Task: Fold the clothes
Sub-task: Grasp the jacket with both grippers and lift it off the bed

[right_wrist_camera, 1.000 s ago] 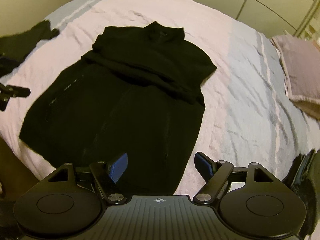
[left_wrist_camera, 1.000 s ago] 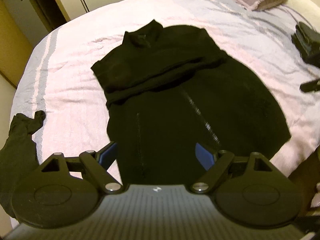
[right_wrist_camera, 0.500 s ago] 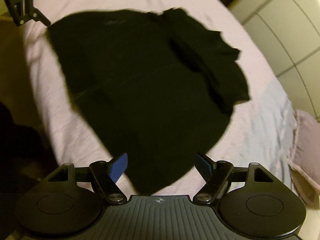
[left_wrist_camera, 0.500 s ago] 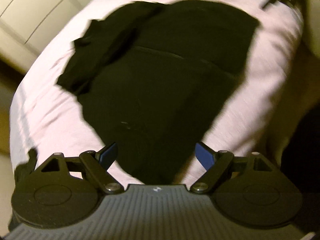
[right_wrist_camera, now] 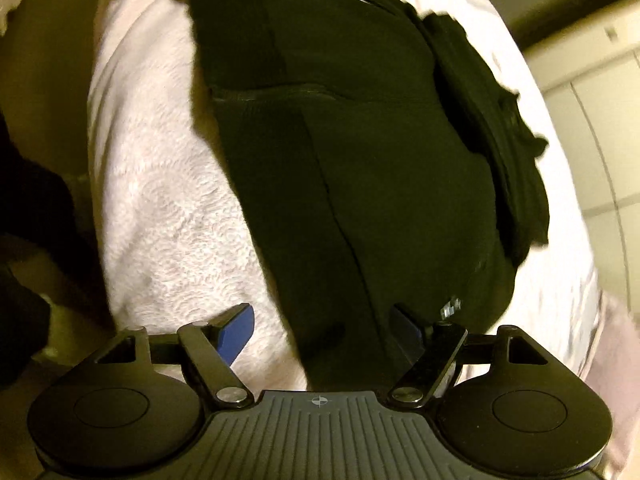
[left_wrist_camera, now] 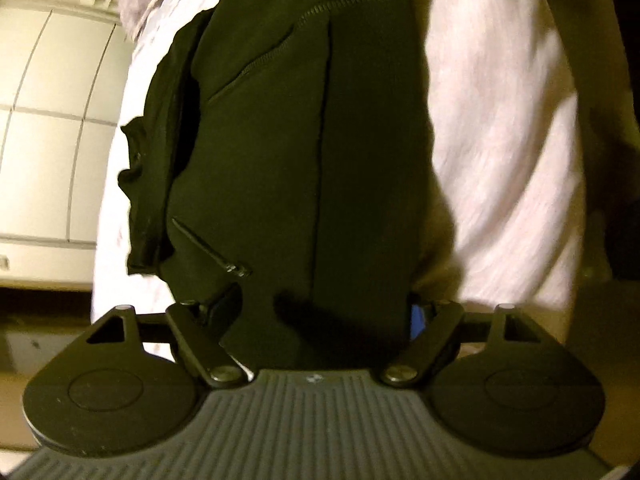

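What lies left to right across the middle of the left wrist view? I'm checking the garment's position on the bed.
Pale cabinet doors → narrow strip of pink bedspread → folded-over sleeve → black garment body → wide stretch of bedspread → dark room edge.

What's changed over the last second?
Both grippers dropped from high above the bed to the black jacket's near hem. The left gripper straddles the hem, jaws closing slightly; the right gripper is open, nothing gripped. The jacket lies unchanged on the blanket.
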`<action>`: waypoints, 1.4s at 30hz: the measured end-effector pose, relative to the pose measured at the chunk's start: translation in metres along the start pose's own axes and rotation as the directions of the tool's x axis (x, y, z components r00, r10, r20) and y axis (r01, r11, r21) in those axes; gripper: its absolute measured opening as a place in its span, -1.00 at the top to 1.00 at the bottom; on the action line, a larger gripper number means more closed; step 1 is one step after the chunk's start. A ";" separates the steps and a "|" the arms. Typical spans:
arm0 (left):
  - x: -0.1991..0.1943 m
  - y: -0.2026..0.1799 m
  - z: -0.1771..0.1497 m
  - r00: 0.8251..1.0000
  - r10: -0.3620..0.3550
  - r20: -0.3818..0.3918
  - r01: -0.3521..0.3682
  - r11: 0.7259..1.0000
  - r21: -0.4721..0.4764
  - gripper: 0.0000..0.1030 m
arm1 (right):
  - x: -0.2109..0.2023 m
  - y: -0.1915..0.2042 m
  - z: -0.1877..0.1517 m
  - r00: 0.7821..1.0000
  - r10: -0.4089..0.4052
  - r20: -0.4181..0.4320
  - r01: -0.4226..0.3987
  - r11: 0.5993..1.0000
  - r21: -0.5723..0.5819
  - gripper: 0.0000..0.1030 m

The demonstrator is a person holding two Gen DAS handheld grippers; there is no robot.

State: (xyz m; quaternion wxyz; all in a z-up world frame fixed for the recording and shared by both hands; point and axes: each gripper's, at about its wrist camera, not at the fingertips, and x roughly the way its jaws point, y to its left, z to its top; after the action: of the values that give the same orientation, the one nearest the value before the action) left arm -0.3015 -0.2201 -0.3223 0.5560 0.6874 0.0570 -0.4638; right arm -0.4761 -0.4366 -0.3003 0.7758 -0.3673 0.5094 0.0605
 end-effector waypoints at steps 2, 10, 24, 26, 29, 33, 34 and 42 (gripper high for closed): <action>0.001 0.000 -0.005 1.000 0.010 0.005 -0.010 1.000 0.007 -0.52 | 0.011 0.007 -0.002 1.000 -0.006 0.020 0.007 0.998 -0.069 -0.49; 0.005 0.013 -0.005 0.999 0.044 -0.012 -0.045 0.999 -0.024 0.16 | 0.031 -0.010 -0.029 0.984 -0.178 -0.016 0.176 0.979 -0.100 -0.48; -0.019 0.079 -0.002 1.000 -0.019 0.002 0.019 0.968 -0.249 0.70 | 0.003 -0.068 -0.025 0.985 -0.164 0.046 0.162 0.985 0.053 0.65; -0.016 0.081 0.000 0.999 -0.033 -0.011 0.029 0.963 -0.268 0.70 | 0.004 -0.067 -0.020 0.985 -0.163 0.049 0.160 0.985 0.062 0.65; -0.010 0.069 0.000 0.997 -0.073 -0.029 0.062 0.958 -0.279 0.70 | 0.011 -0.055 -0.017 0.986 -0.162 0.046 0.159 0.986 0.053 0.54; -0.010 0.055 -0.002 0.994 -0.102 -0.037 0.085 0.948 -0.307 0.69 | 0.012 -0.018 -0.021 0.985 -0.167 0.043 0.167 0.986 0.010 0.01; -0.011 0.057 -0.002 0.994 -0.102 -0.035 0.085 0.942 -0.325 0.69 | 0.006 -0.012 -0.021 0.985 -0.157 0.073 0.157 0.988 0.017 0.01; -0.012 0.070 -0.005 0.990 -0.143 -0.020 0.124 0.913 -0.387 0.69 | 0.028 0.024 0.001 0.972 -0.167 0.166 0.172 0.985 -0.019 0.01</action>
State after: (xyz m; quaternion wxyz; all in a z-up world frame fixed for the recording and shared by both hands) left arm -0.2636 -0.2372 -0.2645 0.6456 0.5701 0.2071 -0.4640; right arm -0.4728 -0.4266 -0.3354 0.8111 -0.4162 0.4096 0.0327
